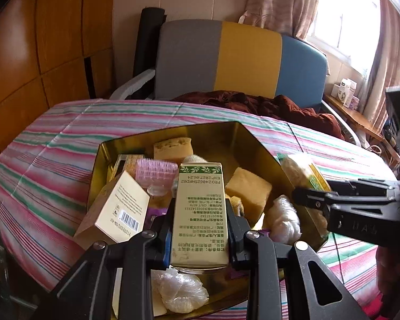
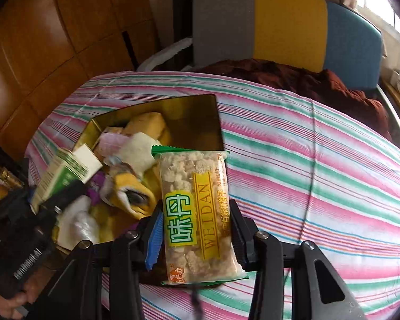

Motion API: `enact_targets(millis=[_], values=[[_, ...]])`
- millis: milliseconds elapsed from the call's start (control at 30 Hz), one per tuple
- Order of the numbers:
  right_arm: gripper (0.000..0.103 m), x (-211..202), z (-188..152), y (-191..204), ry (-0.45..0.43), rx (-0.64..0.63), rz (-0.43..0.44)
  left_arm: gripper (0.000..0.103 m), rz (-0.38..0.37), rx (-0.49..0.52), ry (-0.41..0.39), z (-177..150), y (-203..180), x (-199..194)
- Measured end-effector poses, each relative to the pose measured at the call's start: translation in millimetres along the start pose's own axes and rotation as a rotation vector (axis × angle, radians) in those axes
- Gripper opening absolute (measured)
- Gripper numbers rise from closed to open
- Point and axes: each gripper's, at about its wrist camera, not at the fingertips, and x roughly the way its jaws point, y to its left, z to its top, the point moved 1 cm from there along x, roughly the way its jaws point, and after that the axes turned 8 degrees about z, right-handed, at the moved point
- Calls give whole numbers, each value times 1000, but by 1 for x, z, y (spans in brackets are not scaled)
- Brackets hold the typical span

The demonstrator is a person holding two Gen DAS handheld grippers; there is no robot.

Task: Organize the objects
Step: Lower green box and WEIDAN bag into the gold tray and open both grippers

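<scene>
My left gripper (image 1: 200, 213) is shut on a cream and green carton (image 1: 200, 208) and holds it over the gold tin (image 1: 242, 130) on the striped bed. The tin holds yellow sponges (image 1: 249, 193), a pink hair roller (image 1: 157, 169), a beige barcode box (image 1: 120, 208) and clear bags (image 1: 282, 220). My right gripper (image 2: 197, 229) is shut on a snack packet (image 2: 197, 213) marked WEIDAN, at the tin's (image 2: 200, 117) right rim. The packet also shows in the left wrist view (image 1: 304, 173), and the carton in the right wrist view (image 2: 58, 176).
The striped bedspread (image 2: 320, 173) spreads to the right of the tin. A dark red garment (image 1: 266, 104) lies at the headboard (image 1: 248, 58). Wooden wall panels (image 1: 40, 53) stand on the left. A side shelf with small boxes (image 1: 345, 92) is at the right.
</scene>
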Motion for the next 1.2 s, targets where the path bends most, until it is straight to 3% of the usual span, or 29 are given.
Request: enact_targets(millis=[333,400,467,700,867,1200], values=[[44,24,35,3,7,-11,19,31,-28,-57,76,-4,10,25],[44,30,42,4,15,0,28,38,-39,-64,84,-4,11,29],[44,40,49,5,33,3,56,60,-51,-82,93,-4,12,31],[48,68,61,2,58,37,81,67,-16,-73,67,-4,16,26],[50,64,55,3,47,33,70,81,26,-72,43,-1,21,19],[50,27,28,15,-60,-23,-61,100,92,-89,-20,4,26,-3]])
